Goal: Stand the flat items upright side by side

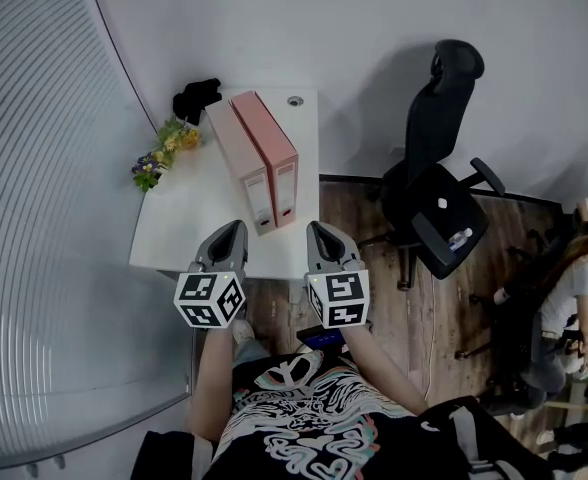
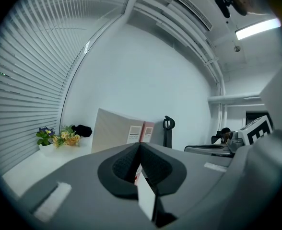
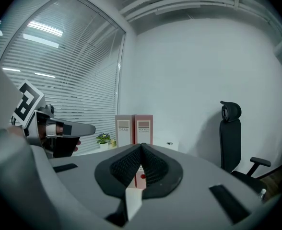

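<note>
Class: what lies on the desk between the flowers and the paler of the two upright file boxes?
Nothing: the head view shows bare white desk between the flowers and the paler file box.

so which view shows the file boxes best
The head view: both file boxes show whole, upright side by side on the desk. The right gripper view shows only their spines; the left gripper view, one broad side.

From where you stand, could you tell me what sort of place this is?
Probably an office: two file boxes standing on a white desk, a black swivel chair beside it, and slatted blinds along the window.
</note>
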The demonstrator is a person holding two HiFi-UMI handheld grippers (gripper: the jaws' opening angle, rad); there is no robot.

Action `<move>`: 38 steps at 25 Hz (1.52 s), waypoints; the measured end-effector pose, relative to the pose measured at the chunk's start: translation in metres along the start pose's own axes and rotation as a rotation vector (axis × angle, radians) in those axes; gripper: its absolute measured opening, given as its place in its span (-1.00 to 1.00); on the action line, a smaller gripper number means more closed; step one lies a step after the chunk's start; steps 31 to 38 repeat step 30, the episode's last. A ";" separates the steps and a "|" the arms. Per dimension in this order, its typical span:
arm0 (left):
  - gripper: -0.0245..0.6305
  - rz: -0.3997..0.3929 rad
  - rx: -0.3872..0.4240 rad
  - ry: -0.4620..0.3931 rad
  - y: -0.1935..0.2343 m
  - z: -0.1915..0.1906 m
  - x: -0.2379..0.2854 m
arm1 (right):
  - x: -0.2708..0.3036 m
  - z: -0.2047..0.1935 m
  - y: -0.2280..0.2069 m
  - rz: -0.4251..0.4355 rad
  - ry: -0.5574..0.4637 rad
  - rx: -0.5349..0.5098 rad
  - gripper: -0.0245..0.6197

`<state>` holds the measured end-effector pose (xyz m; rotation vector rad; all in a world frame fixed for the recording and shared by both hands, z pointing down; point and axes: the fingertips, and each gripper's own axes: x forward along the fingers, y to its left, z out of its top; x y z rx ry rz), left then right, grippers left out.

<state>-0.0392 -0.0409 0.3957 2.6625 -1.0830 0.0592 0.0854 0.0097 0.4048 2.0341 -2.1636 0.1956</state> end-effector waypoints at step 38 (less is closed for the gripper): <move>-0.93 0.018 0.007 -0.002 0.001 -0.003 0.003 | 0.002 -0.006 -0.002 0.013 0.007 0.000 -0.92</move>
